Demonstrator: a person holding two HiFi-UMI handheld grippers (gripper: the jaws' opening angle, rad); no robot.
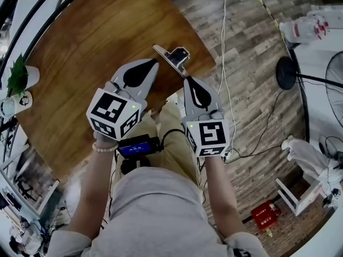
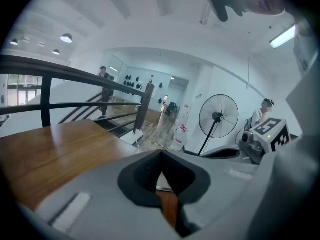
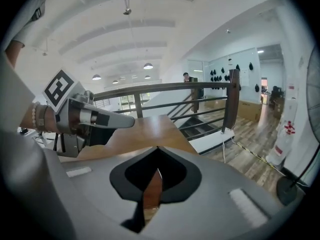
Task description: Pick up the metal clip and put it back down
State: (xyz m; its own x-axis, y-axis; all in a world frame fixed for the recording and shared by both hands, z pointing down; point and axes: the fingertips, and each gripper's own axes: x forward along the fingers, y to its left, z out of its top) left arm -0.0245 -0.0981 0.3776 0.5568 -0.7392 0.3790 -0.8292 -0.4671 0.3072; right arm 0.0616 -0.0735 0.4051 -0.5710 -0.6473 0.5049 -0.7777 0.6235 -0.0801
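The metal clip (image 1: 174, 55), a silver plate with a dark body, sits on the round wooden table (image 1: 96, 47) near its right edge. My right gripper (image 1: 187, 79) is just short of the clip's near end, and whether they touch cannot be told. In the right gripper view its jaws (image 3: 157, 148) meet at the tips with nothing between them, and the clip is hidden. My left gripper (image 1: 155, 63) hovers to the clip's left, and its jaws (image 2: 161, 154) are also shut and empty. It shows in the right gripper view as a grey finger (image 3: 100, 118).
A potted plant (image 1: 19, 76) and a white cup (image 1: 16, 101) stand at the table's left edge. Cables (image 1: 228, 90), a fan base (image 1: 286, 73) and a red box (image 1: 265, 214) are on the floor to the right. A dark railing (image 3: 165, 91) runs behind the table.
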